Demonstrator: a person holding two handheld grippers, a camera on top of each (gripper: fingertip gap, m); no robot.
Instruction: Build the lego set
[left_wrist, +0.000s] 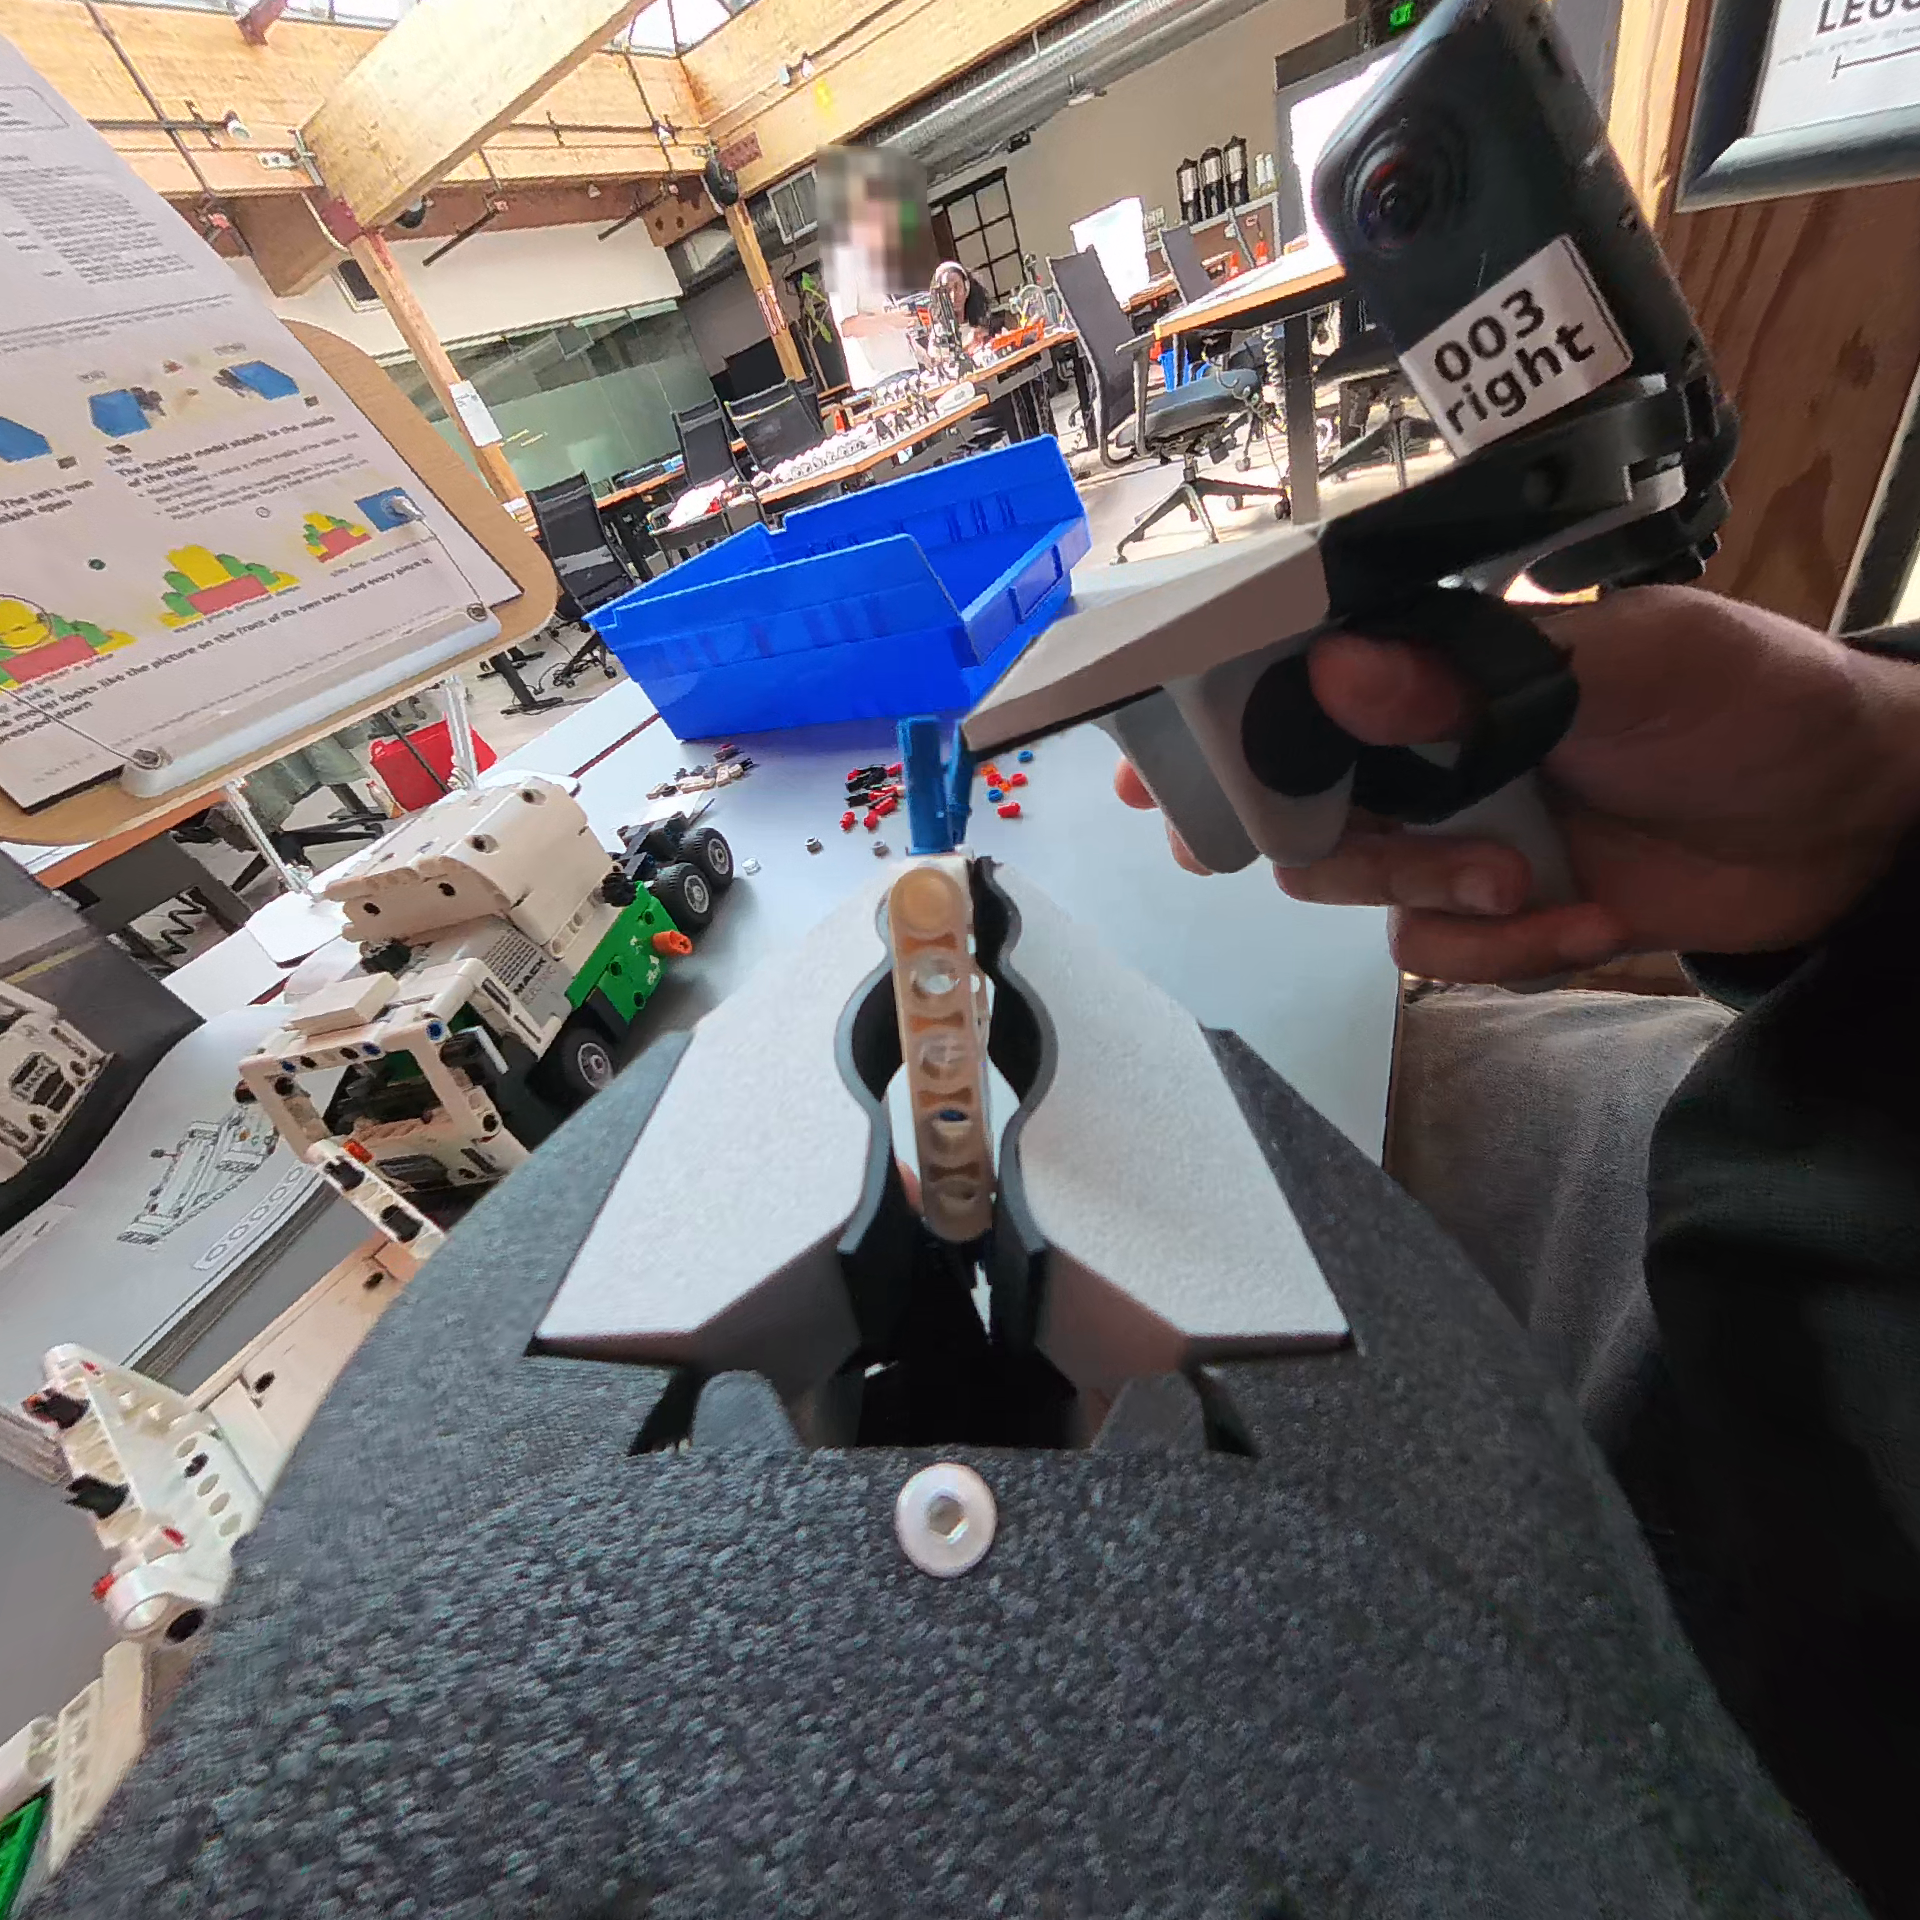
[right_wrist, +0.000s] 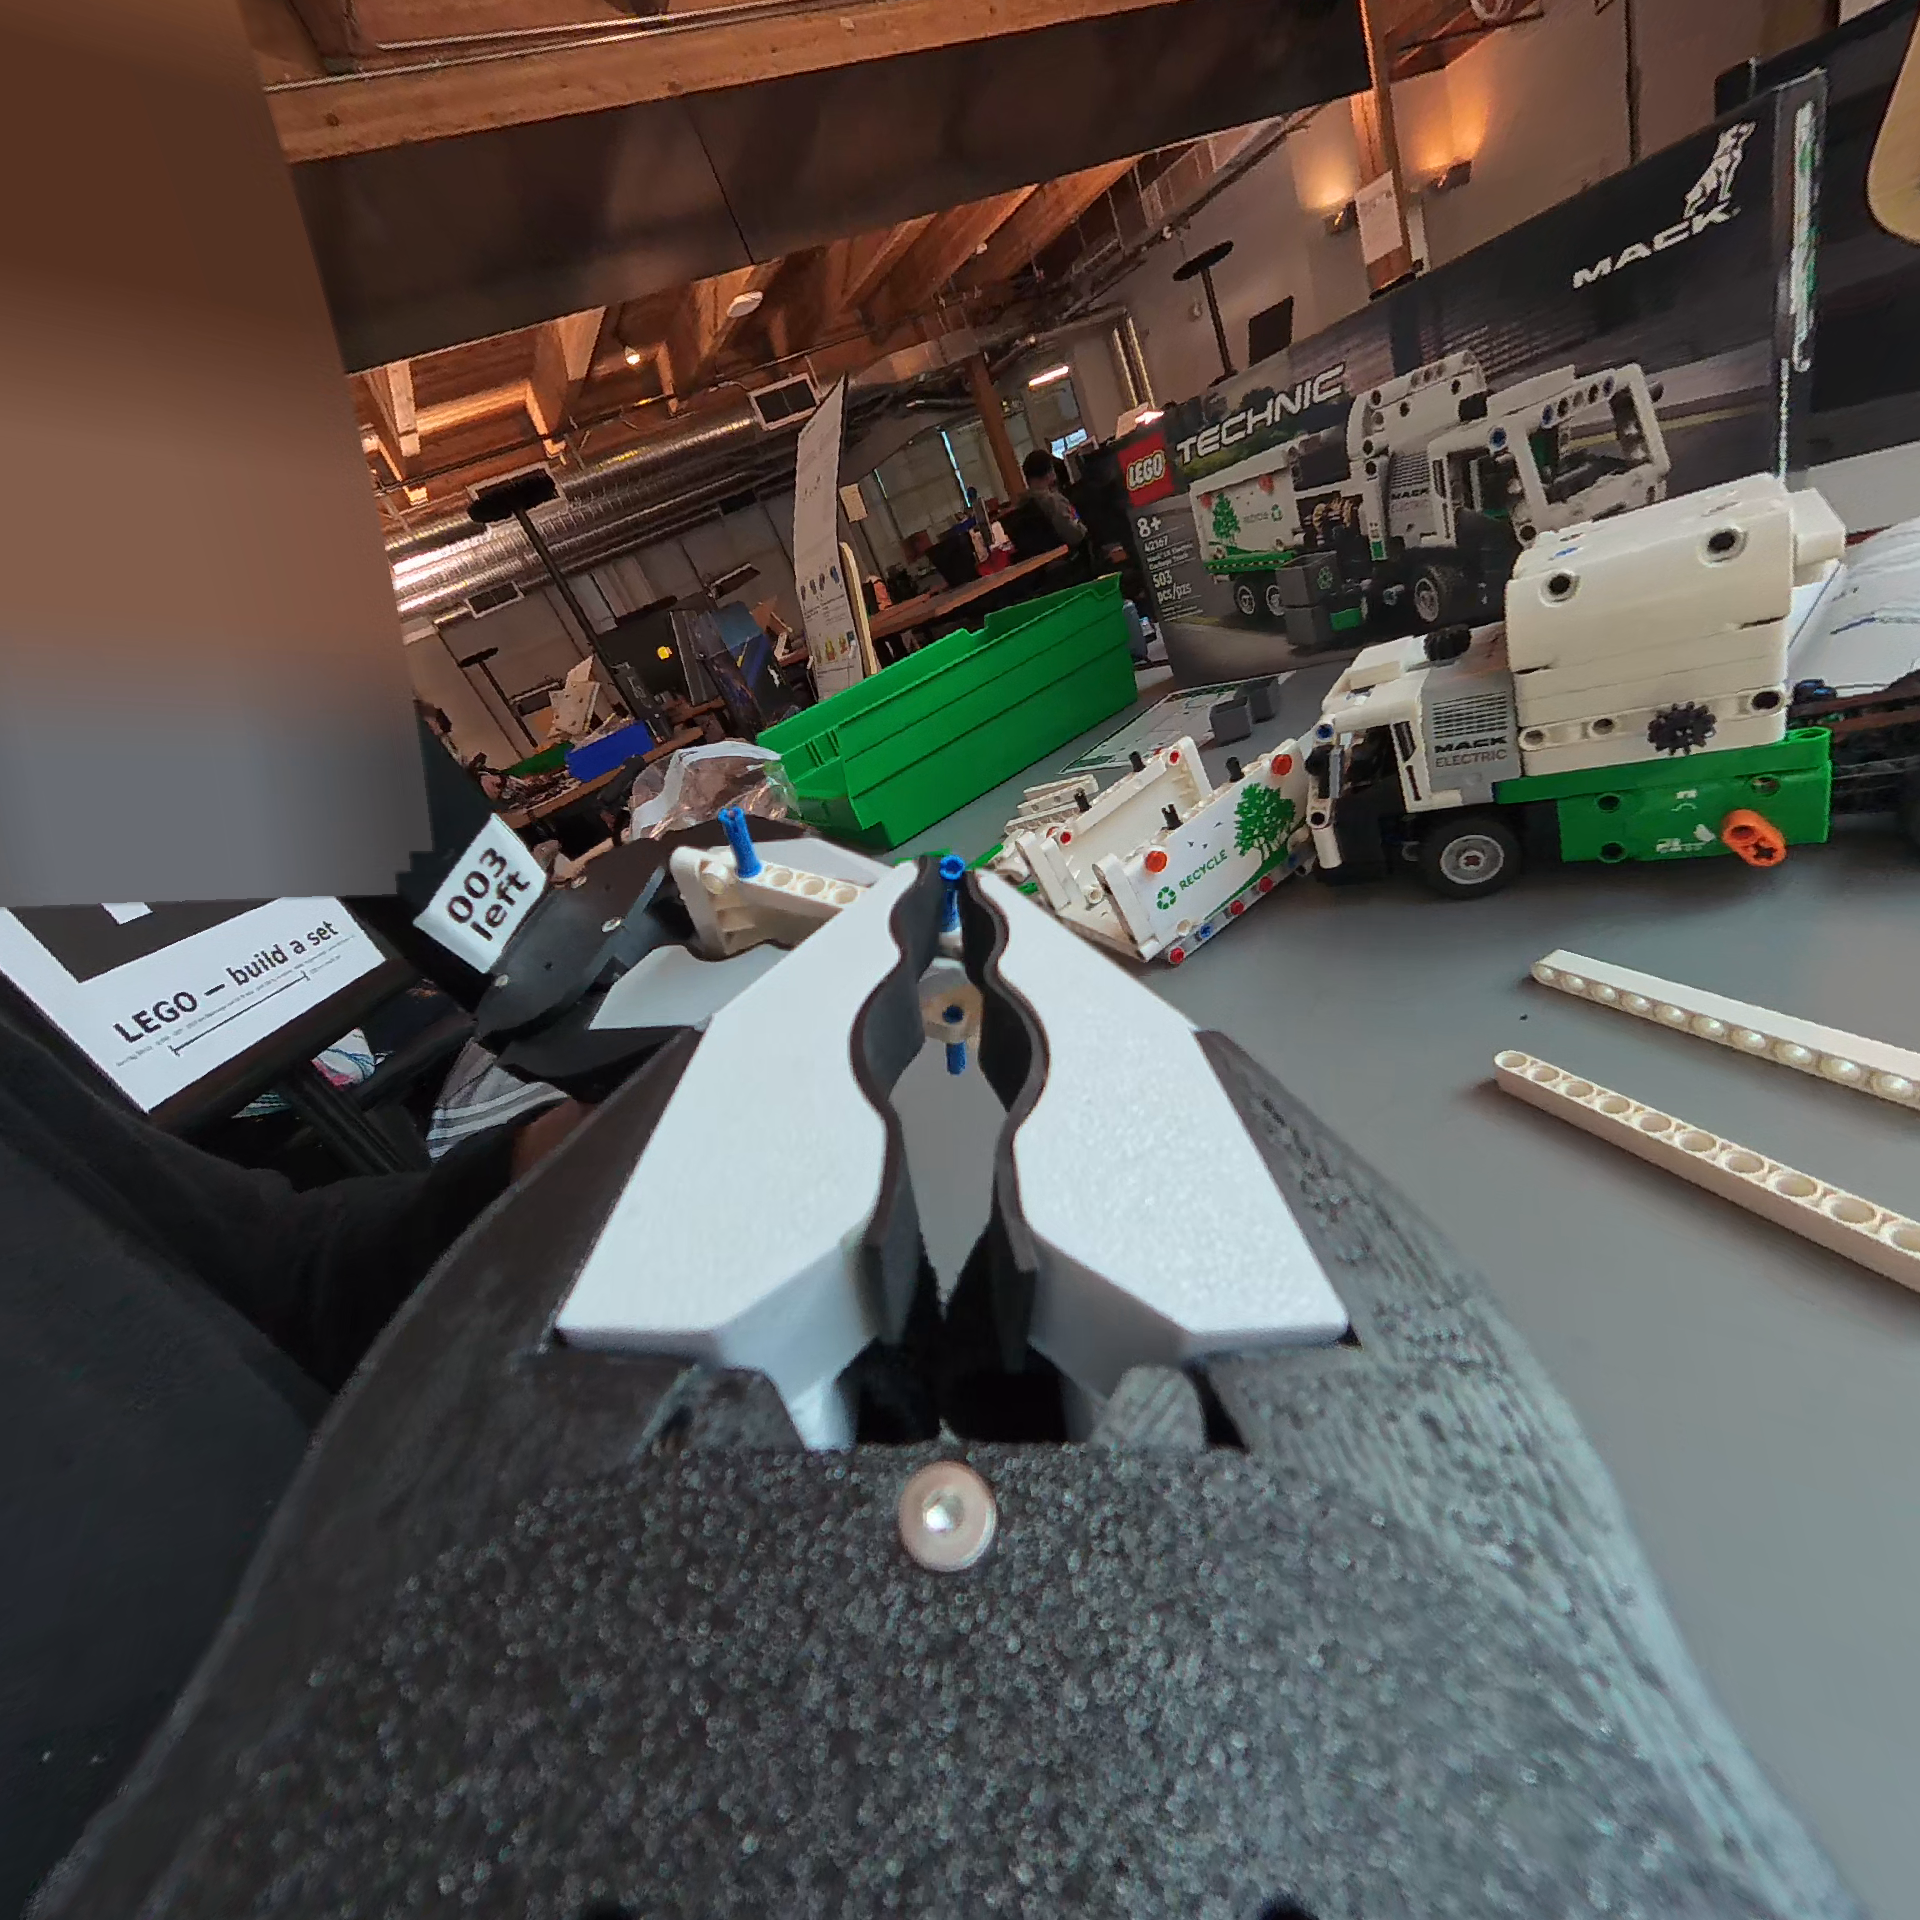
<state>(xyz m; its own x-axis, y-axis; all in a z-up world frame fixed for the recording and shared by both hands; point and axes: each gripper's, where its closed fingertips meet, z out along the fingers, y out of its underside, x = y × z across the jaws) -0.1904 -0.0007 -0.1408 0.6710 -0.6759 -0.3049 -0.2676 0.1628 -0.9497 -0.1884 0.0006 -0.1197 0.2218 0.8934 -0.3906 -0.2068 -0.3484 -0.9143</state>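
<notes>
Your left gripper (left_wrist: 961, 883) is closed on a white beam (left_wrist: 940, 1049), a perforated Technic piece running lengthwise between the fingers, with a blue pin standing at its far end. Your right gripper (right_wrist: 948, 883) is nearly closed, pinching a blue pin (right_wrist: 950, 878) at its very tips, right over the beam's end; a second blue pin (right_wrist: 736, 836) sticks up from the same white part nearby.

The garbage truck model (right_wrist: 1590, 717), white cab and body on a green base, stands on the desk (right_wrist: 1351, 1195). It carries printed lettering on the cab door, and a loose white panel (right_wrist: 1174, 862) lying just beside its front bears a green tree graphic and lettering. White stickers with black writing mark both gripper bodies.

Only the right wrist view shows the set's box (right_wrist: 1455, 457) standing behind the truck with a photo of the finished model, a green bin (right_wrist: 966, 717) toward the far edge, and two long white beams (right_wrist: 1714, 1153) lying flat near the right edge. A framed white sign (right_wrist: 208, 987) with black print sits to the left.

Only the left wrist view shows a blue bin (left_wrist: 842, 613) at the far end of the desk, scattered small red, black and blue pieces (left_wrist: 883, 790) before it, the open instruction booklet (left_wrist: 187, 1236) by the left edge, and a laminated instruction sheet (left_wrist: 197, 436) on a stand above it. Your hand (left_wrist: 1621, 790) grips the right gripper's handle there.
</notes>
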